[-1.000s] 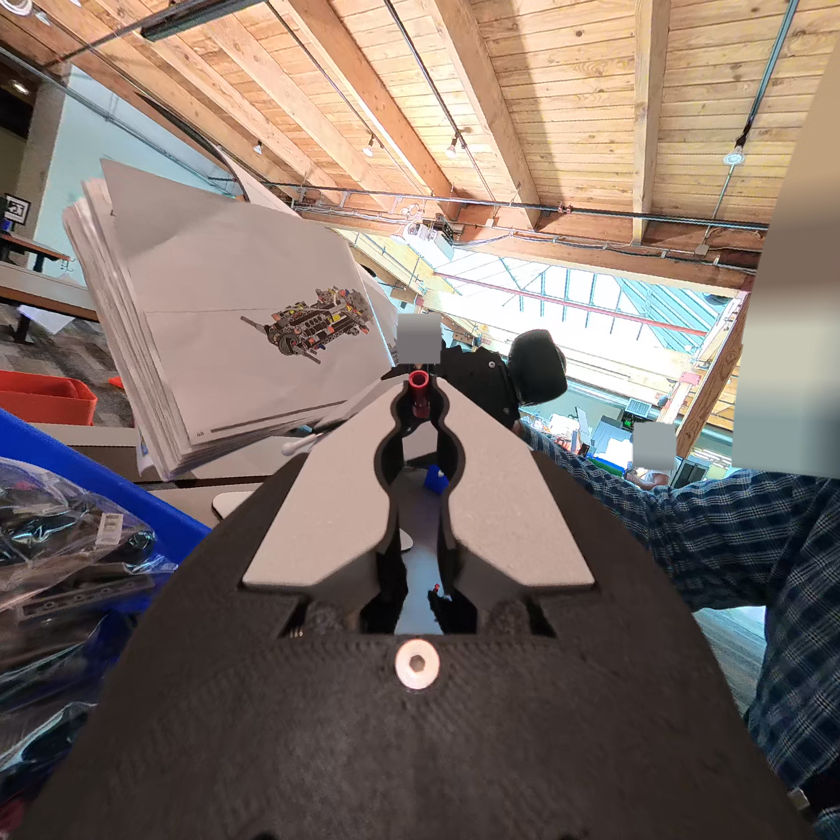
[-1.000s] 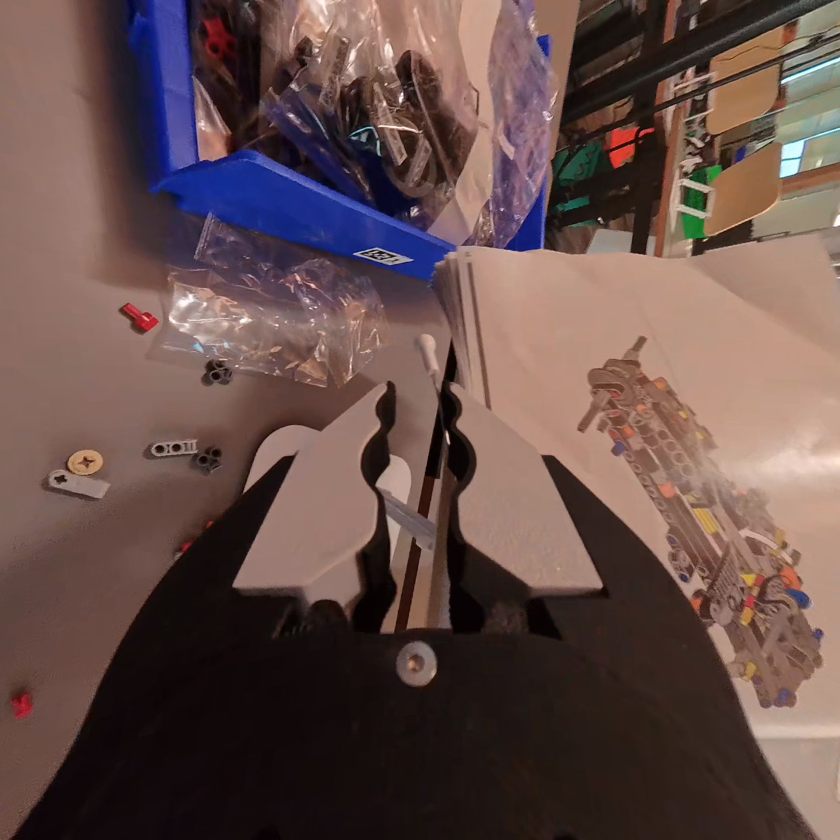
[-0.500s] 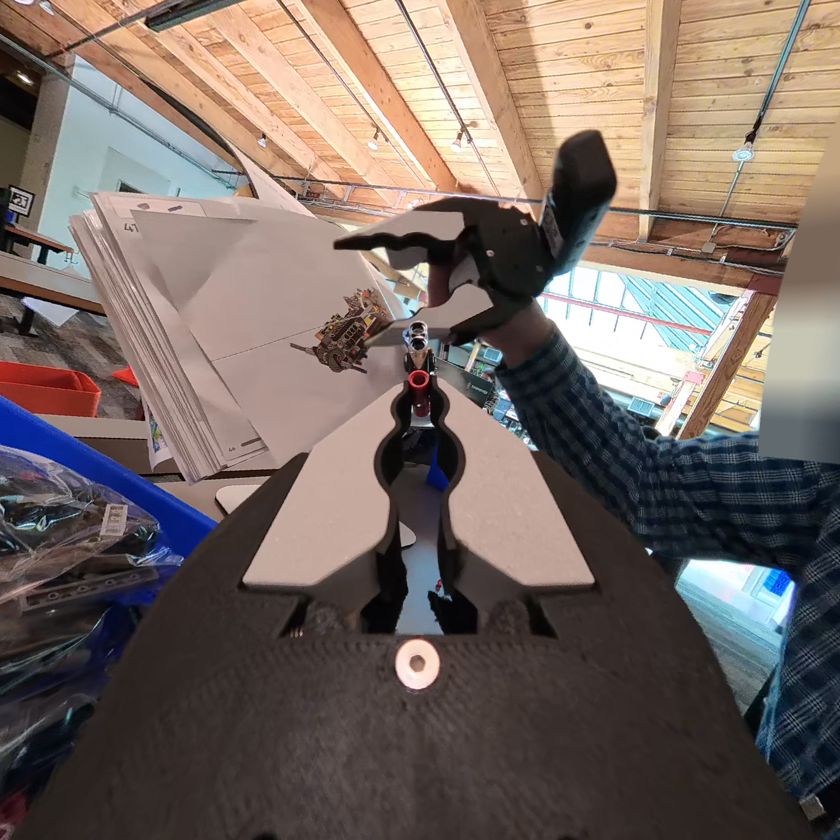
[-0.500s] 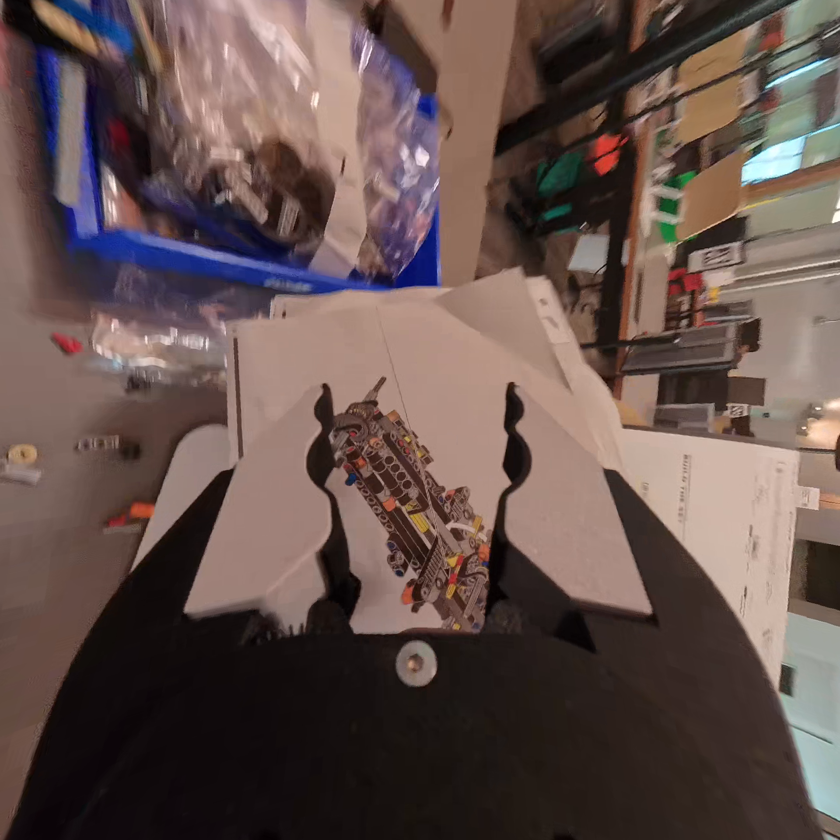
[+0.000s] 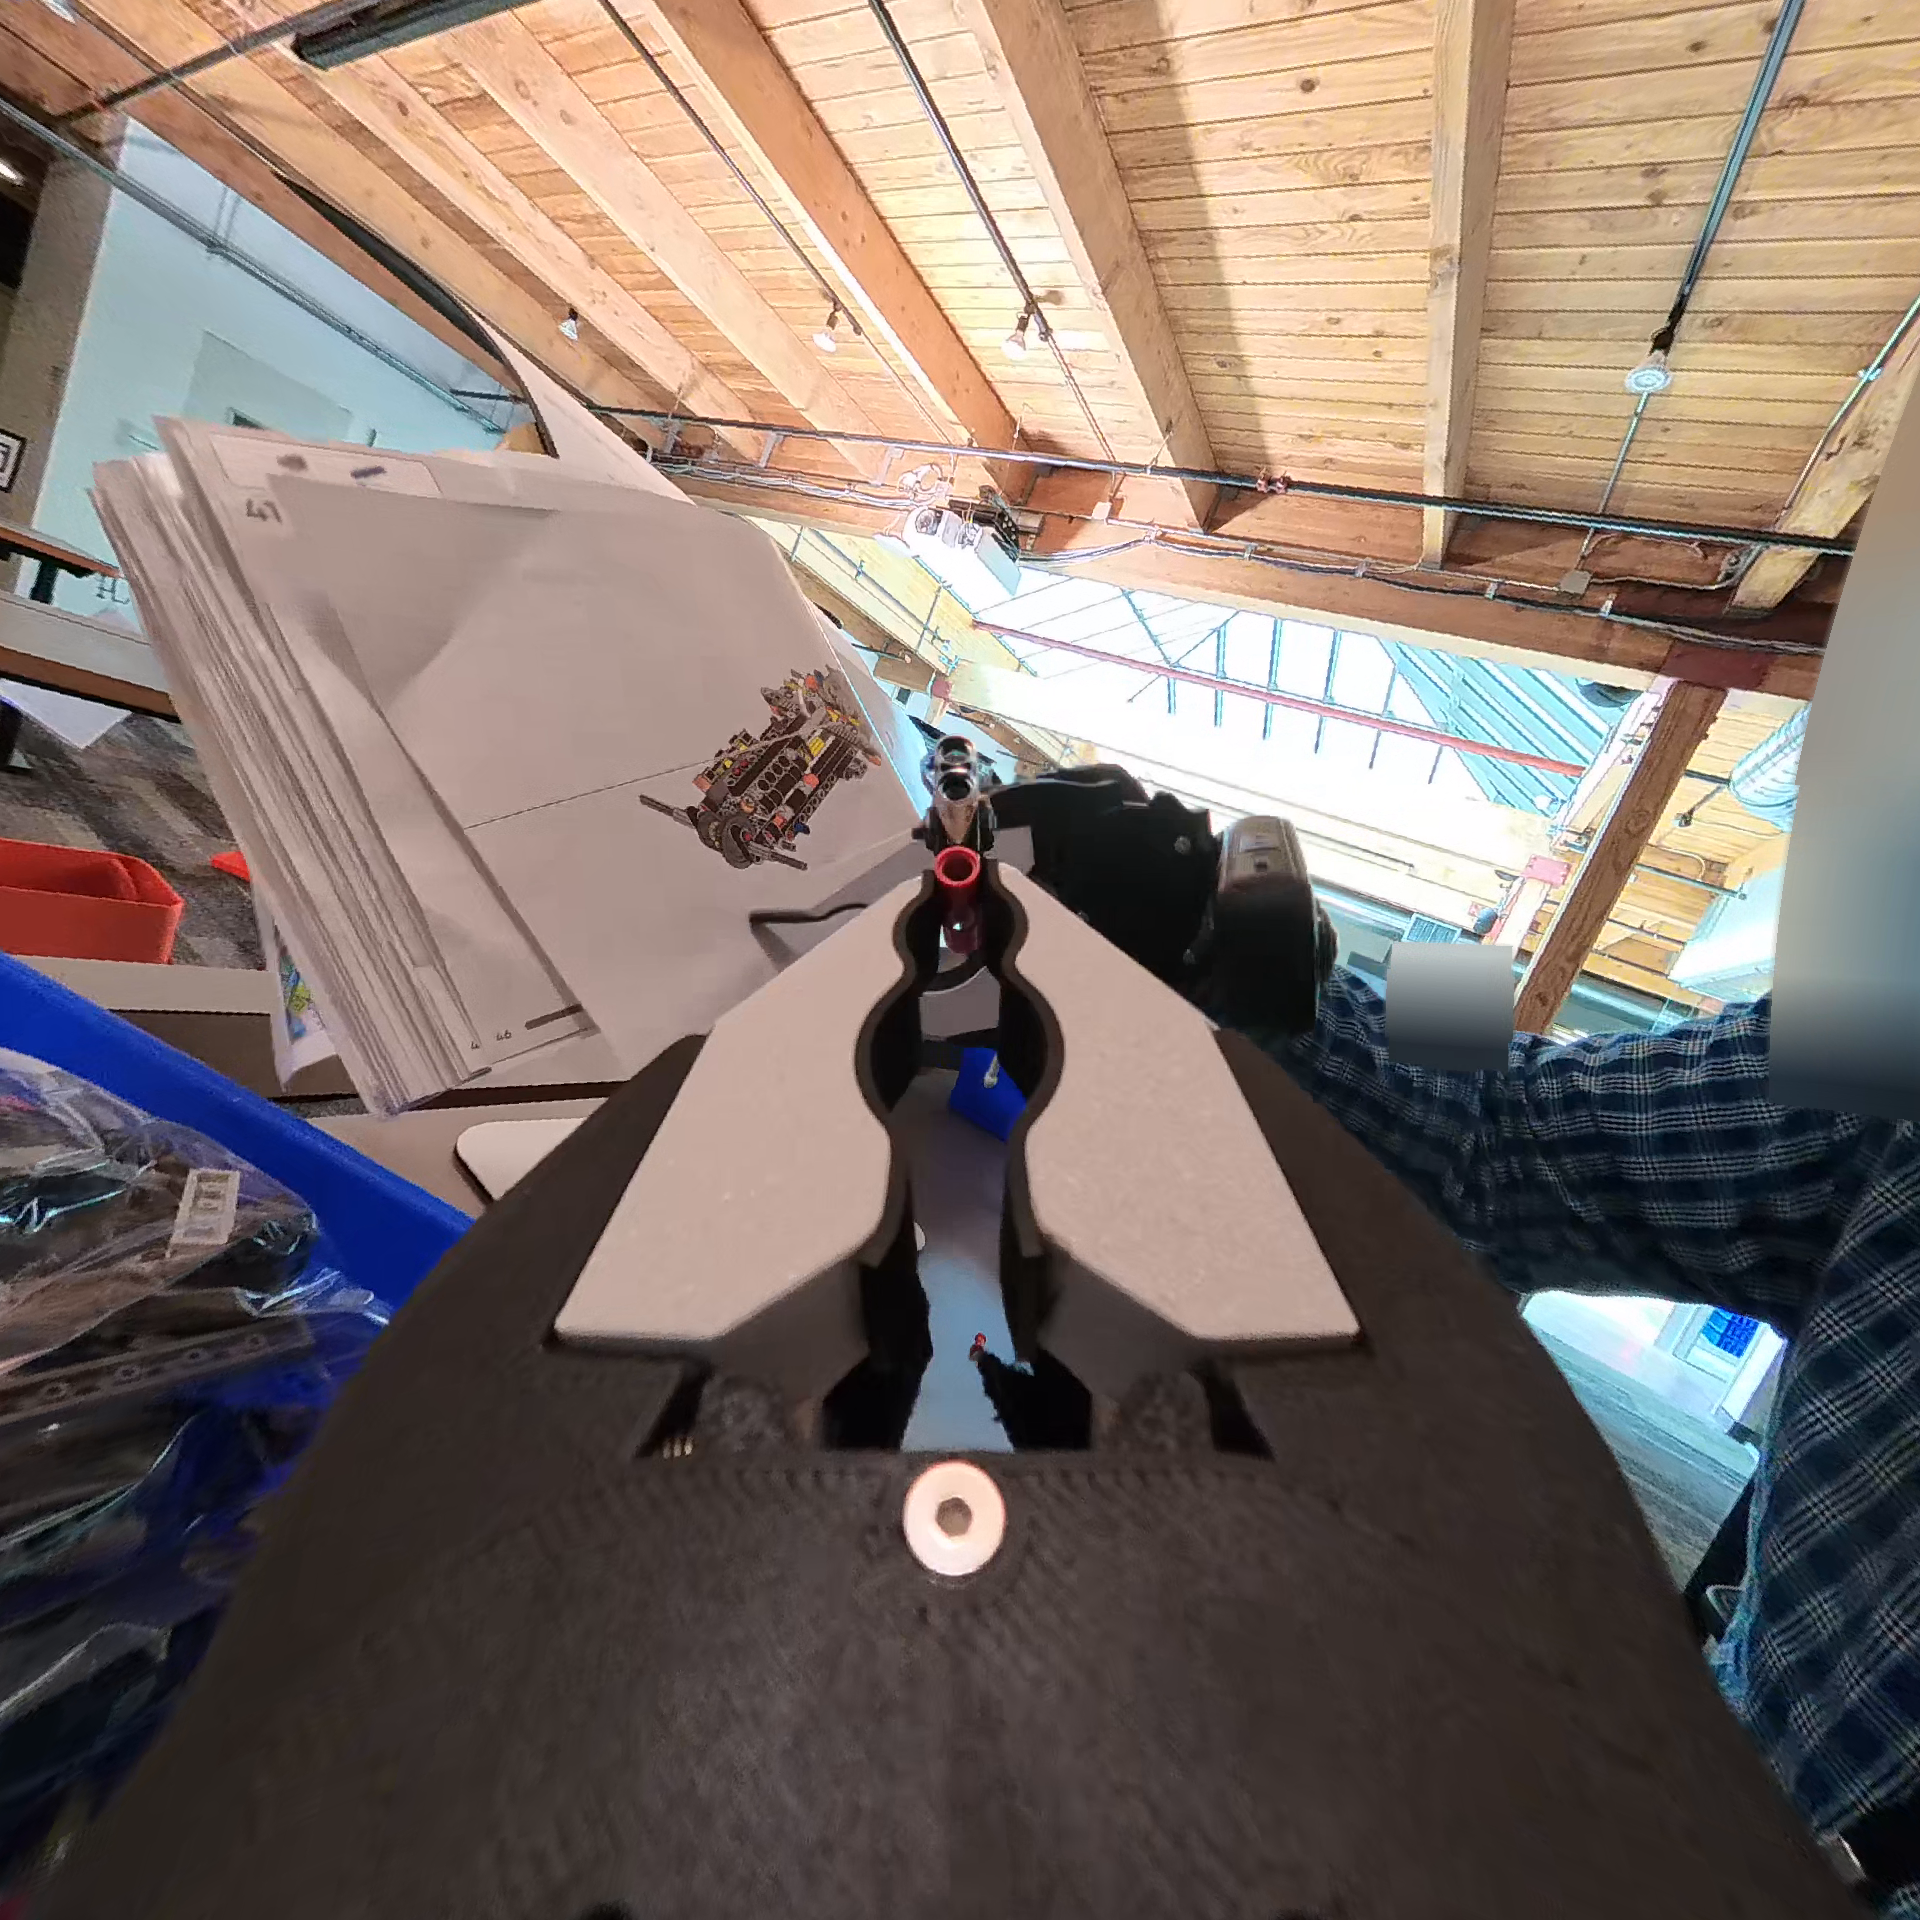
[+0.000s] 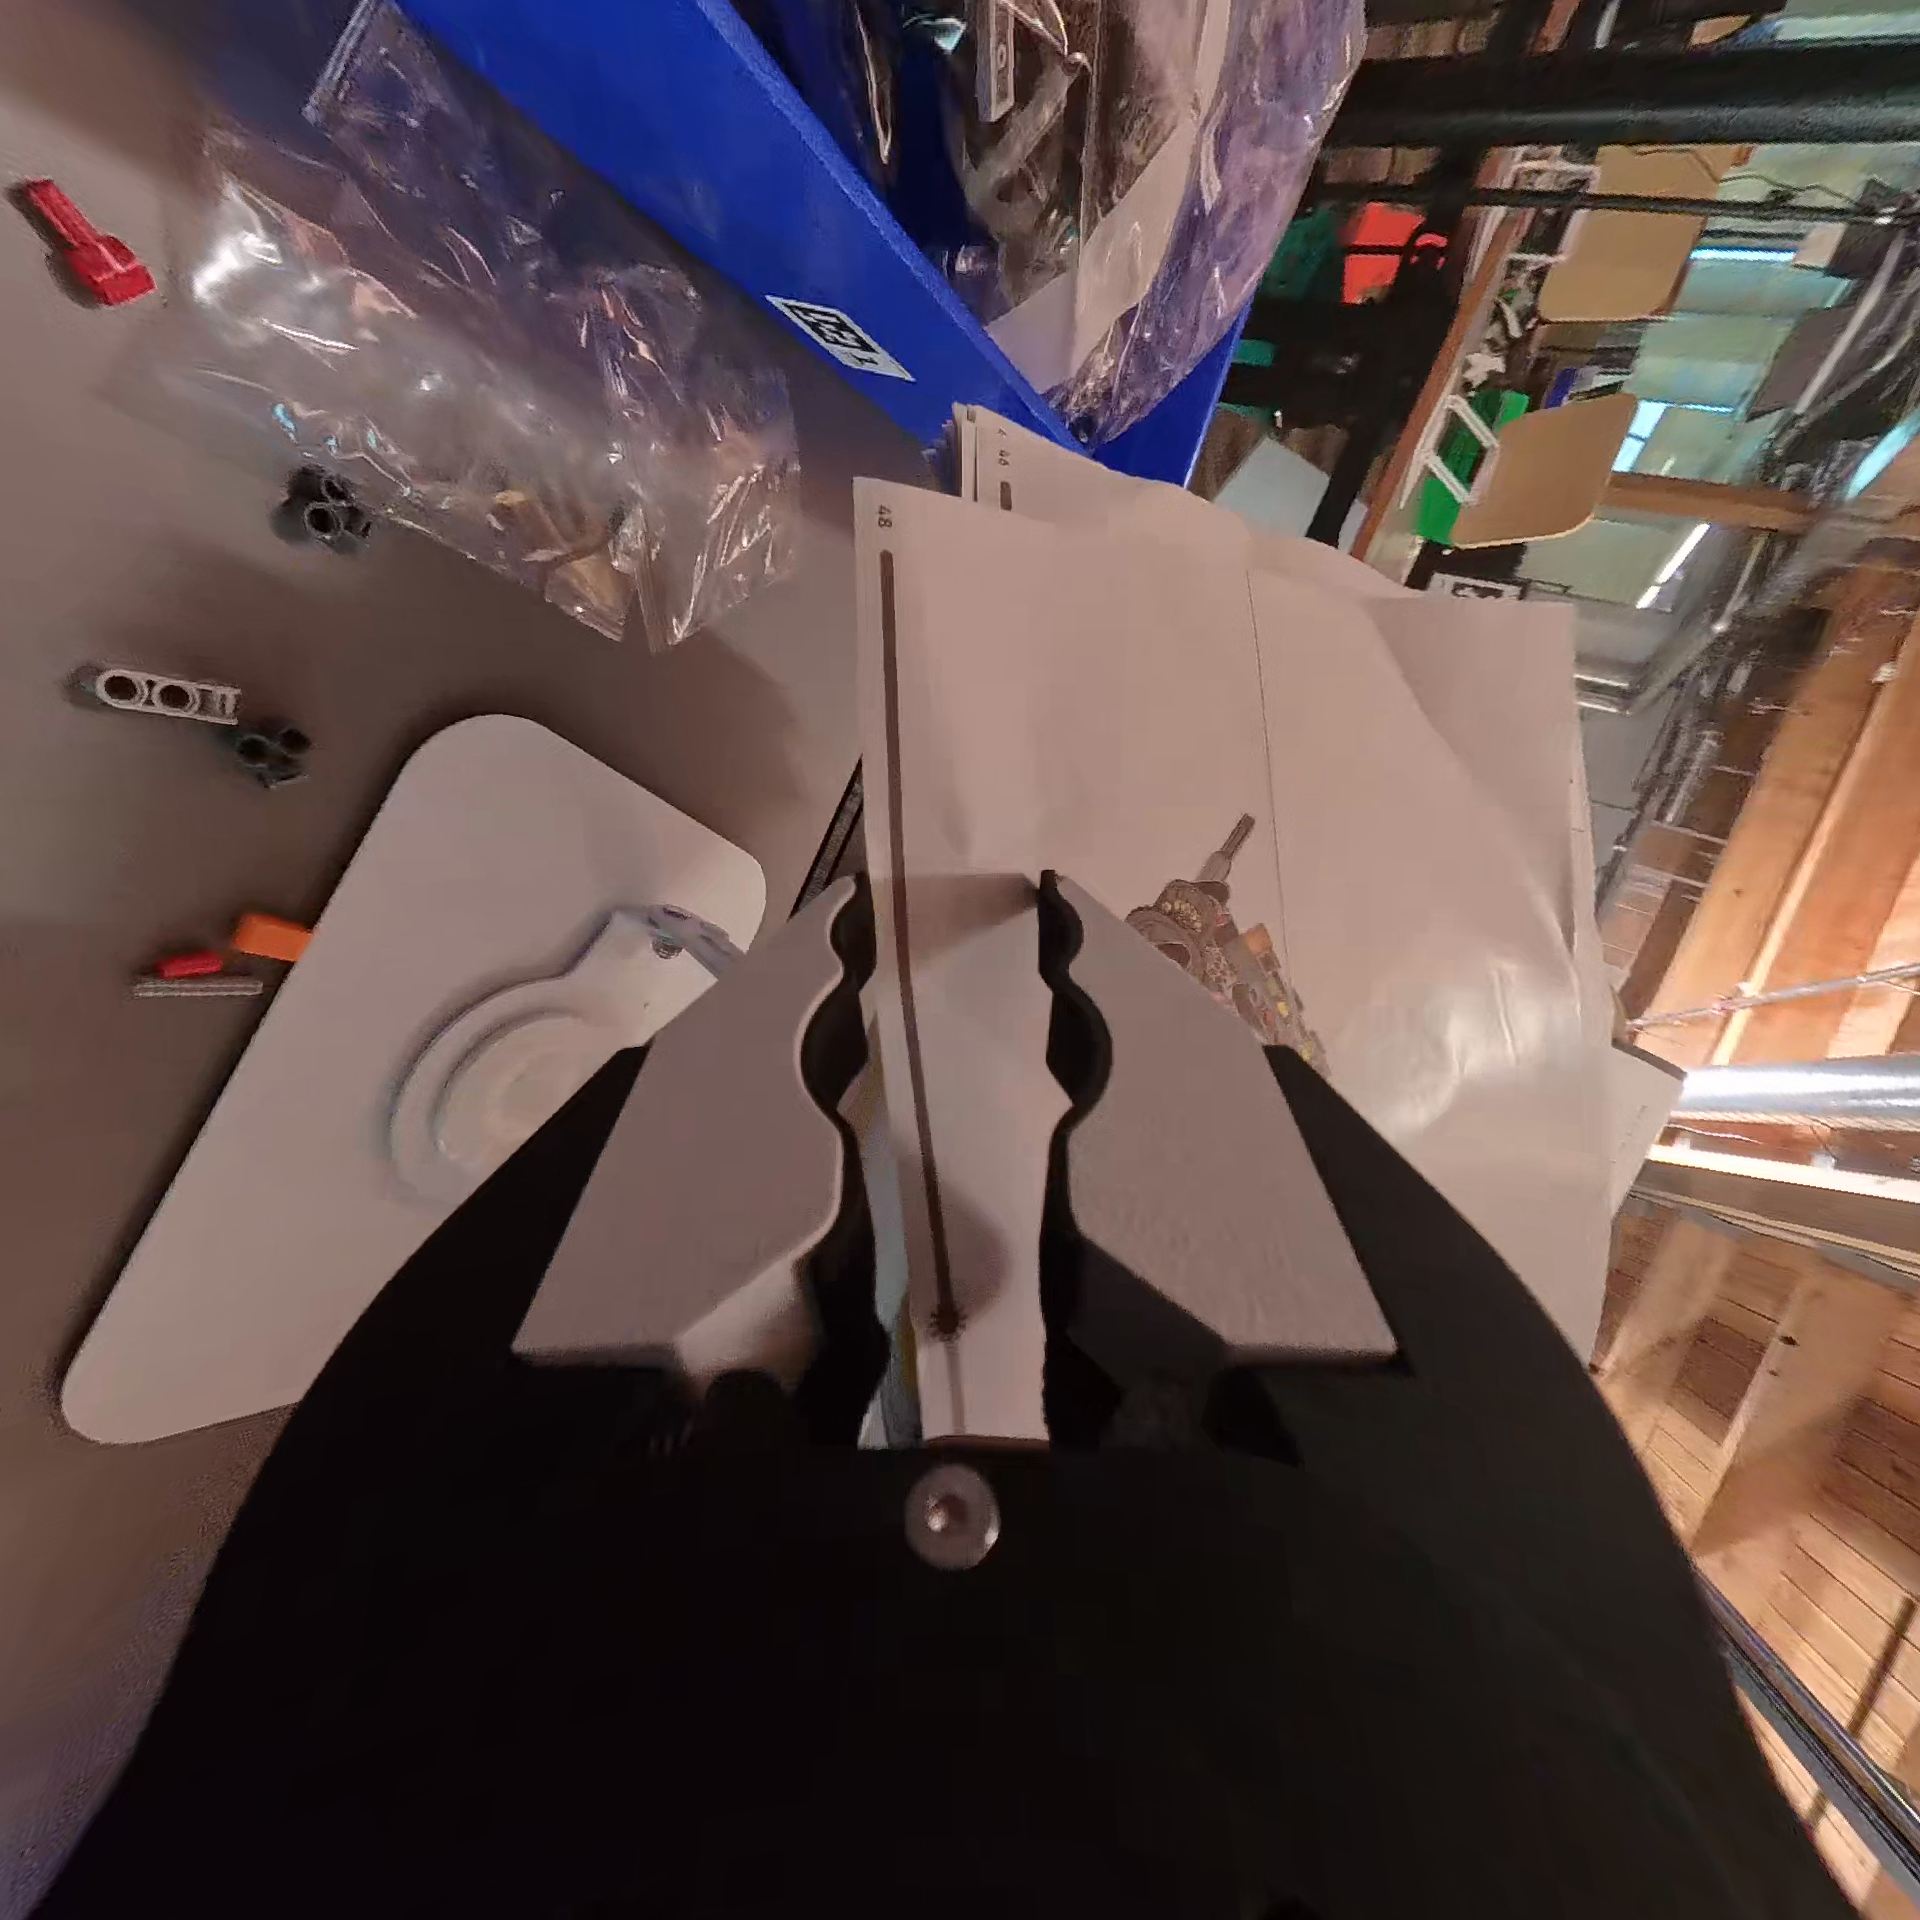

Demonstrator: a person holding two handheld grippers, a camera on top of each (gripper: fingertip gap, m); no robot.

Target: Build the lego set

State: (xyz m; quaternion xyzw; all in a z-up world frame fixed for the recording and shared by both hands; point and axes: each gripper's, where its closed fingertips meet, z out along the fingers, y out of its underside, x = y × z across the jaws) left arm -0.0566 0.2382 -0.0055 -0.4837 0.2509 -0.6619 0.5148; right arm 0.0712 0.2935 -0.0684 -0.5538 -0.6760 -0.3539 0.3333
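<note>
Left claw (image 5: pixel 957 883) pinching a red lego pin (image 5: pixel 957 876) at its tips, up in open air, right claw (image 6: pixel 948 904) part open around the instruction booklet (image 6: pixel 1091 727) page edge, blue bin (image 6: pixel 727 156) close behind, loose lego pieces (image 6: pixel 156 696) on the grey surface (image 6: pixel 104 540).

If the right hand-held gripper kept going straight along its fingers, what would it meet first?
Most likely the open instruction booklet: its page already lies between the right hand-held gripper's parted fingers and fills the line ahead. Depth is unclear, so contact may be immediate.

right tool (image 6: pixel 945 894) narrower — lowered onto manual page (image 6: pixel 1060 727)
</note>
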